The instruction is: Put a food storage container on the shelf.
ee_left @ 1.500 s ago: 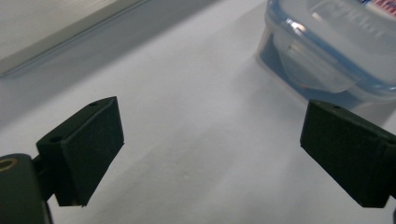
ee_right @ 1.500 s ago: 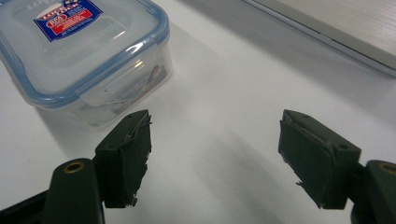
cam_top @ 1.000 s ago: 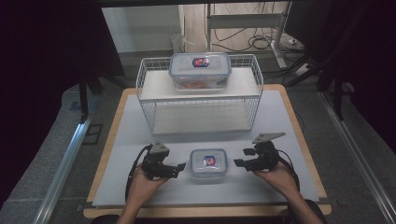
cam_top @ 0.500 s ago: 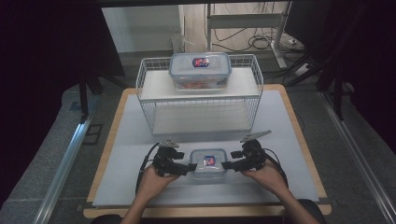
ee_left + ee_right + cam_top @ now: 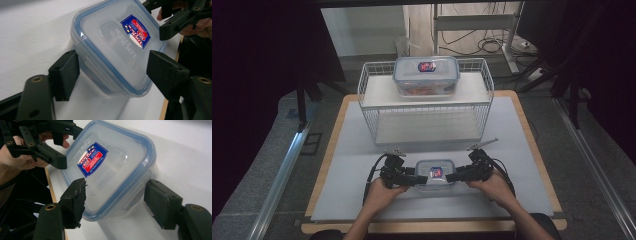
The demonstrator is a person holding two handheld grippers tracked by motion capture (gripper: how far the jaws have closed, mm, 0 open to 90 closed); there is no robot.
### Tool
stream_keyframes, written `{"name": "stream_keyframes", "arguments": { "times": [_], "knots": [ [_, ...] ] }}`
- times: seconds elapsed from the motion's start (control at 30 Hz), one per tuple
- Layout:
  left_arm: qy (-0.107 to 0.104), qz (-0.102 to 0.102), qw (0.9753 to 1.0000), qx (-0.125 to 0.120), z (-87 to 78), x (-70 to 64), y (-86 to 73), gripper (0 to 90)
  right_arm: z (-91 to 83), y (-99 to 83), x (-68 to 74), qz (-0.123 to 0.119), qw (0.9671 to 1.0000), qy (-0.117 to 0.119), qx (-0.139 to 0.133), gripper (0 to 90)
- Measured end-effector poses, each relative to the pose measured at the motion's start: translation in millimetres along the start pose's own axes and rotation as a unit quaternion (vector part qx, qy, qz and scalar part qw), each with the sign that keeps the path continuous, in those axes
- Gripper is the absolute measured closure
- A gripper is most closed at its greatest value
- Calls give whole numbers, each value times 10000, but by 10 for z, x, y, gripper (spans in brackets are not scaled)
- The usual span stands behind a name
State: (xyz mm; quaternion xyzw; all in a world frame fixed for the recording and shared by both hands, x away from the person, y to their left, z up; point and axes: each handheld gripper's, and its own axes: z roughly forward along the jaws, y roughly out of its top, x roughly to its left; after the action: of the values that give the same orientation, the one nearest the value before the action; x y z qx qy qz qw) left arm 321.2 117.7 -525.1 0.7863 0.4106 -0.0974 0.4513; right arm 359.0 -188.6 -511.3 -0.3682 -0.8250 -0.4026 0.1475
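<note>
A small clear container [image 5: 434, 175] with a blue-rimmed lid and a red-and-blue label sits on the white mat near the table's front. My left gripper [image 5: 412, 178] is at its left end and my right gripper [image 5: 453, 176] at its right end, both open. In the left gripper view the container [image 5: 117, 47] has its near end between my two black pads, with the left gripper [image 5: 115, 72] straddling it. The right gripper view shows the same from the other side: the container [image 5: 107, 167] lies between the jaws of the right gripper [image 5: 117, 202].
A white wire rack [image 5: 427, 107] stands behind, at the middle of the table. On its top shelf rests a larger clear container [image 5: 426, 75] with reddish contents. The wooden table edge [image 5: 432, 226] runs along the front. Cables trail from both grippers.
Both grippers have moved inward from the sides and now bracket the ends of the small container. The container itself has stayed in place.
</note>
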Motion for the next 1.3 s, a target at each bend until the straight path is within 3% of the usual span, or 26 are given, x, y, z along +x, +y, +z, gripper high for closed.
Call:
{"name": "stream_keyframes", "arguments": {
  "times": [0.3,0.43,0.63,0.83,1.3],
  "knots": [
    [-84,-47,9998,-169,-103,-12,-44,448,-90,-46,4,126,9996,87,-218,487],
    [-123,-12,9998,-145,-120,-31,-72,470,-121,-74,38,107,9996,85,-260,526],
    [-209,-56,9996,-162,-142,-49,-120,498,-145,-125,78,81,9995,85,-283,543],
    [-308,-90,9992,-236,-160,-44,-144,526,-152,-182,58,186,9991,274,-282,558],
    [-298,-237,9990,-232,-181,-39,-119,541,-161,-167,118,59,9994,131,-311,561]
  ]
}}
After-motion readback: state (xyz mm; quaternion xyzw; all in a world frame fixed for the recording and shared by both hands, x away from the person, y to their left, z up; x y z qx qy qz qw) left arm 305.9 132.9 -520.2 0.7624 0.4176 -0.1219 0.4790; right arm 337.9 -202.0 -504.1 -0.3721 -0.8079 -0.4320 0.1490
